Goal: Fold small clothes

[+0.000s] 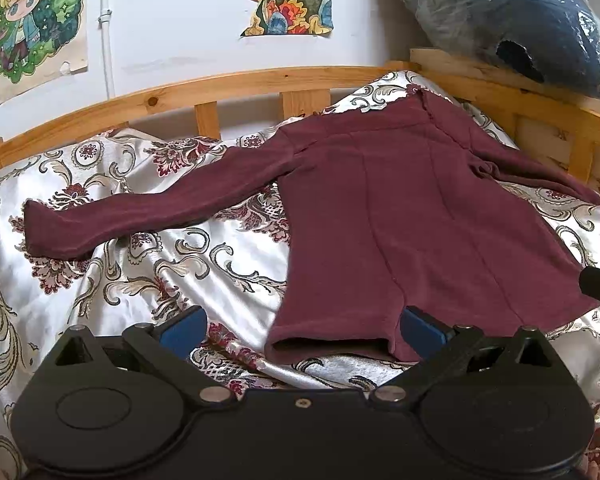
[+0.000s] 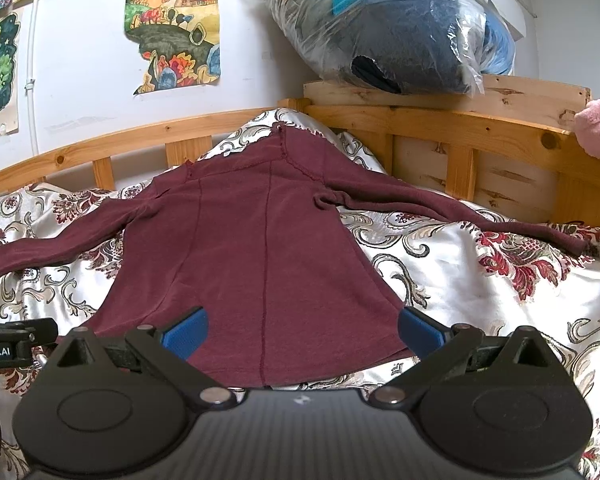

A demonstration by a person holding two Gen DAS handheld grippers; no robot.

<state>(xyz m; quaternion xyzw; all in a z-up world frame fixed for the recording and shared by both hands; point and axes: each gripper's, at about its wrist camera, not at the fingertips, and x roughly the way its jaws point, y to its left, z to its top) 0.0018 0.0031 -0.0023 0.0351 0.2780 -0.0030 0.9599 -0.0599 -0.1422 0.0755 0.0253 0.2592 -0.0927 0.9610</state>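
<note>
On the bed's quilt (image 1: 148, 280) lay the maroon top (image 1: 412, 208), spread flat; soft, light, likely slippery. Left gripper (image 1: 302, 330) and right gripper (image 2: 302, 330) fingers spread, empty. Take hold at hem corners.

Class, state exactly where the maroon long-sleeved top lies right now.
The maroon long-sleeved top lies spread flat on the floral bedspread, collar toward the wooden bed rail, hem nearest both open tongs.

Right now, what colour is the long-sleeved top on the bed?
Dark maroon top, plain, seen best in the right wrist view.
</note>
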